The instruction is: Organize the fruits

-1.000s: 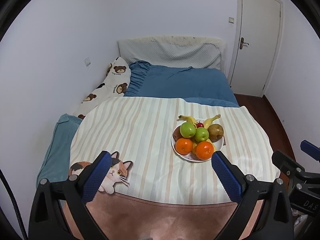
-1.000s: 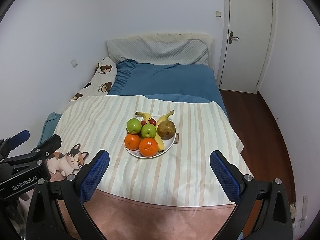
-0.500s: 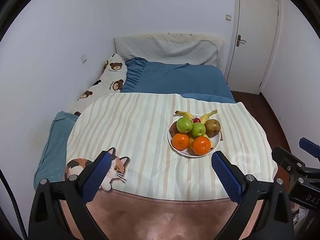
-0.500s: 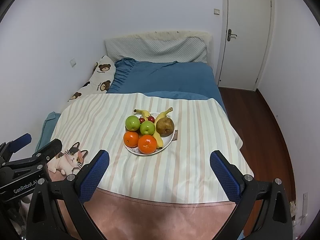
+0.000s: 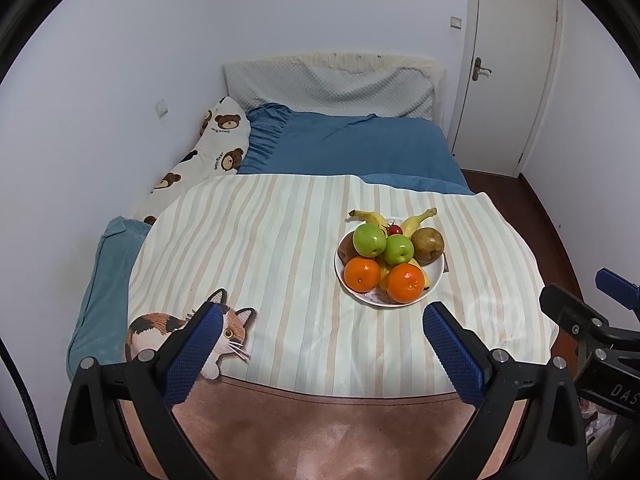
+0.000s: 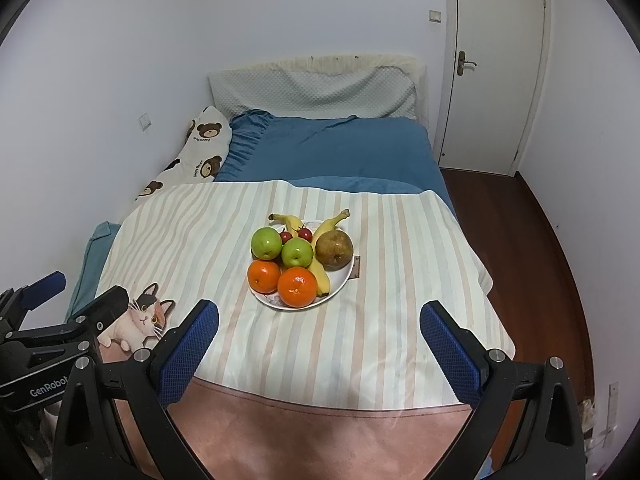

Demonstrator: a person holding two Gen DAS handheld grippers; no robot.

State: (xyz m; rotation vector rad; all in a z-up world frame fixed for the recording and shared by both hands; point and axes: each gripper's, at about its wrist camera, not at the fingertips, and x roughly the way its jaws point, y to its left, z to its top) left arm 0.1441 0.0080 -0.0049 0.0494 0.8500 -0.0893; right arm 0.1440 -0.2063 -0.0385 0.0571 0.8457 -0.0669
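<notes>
A white plate [image 5: 437,277] [image 6: 343,282] sits on a striped cloth [image 5: 280,248] [image 6: 400,248] on the bed. It holds two green apples [image 5: 368,239] [image 6: 266,243], two oranges [image 5: 405,283] [image 6: 297,286], a brown pear [image 5: 427,244] [image 6: 334,249], bananas [image 5: 418,219] [image 6: 331,222] and small red fruits [image 6: 305,233]. My left gripper [image 5: 320,320] is open and empty, near the cloth's front edge, short of the plate. My right gripper [image 6: 319,317] is open and empty, just short of the plate.
A cat-shaped cushion [image 5: 160,330] [image 6: 140,320] lies at the cloth's front left. A blue blanket [image 5: 344,148], a bear-print pillow [image 5: 216,140] and a grey headboard cushion [image 5: 332,88] lie behind. A white door [image 5: 512,72] and wood floor [image 6: 520,220] are at the right.
Both grippers have drawn back and risen slightly, so the plate sits a little farther up in both views. Both stay open.
</notes>
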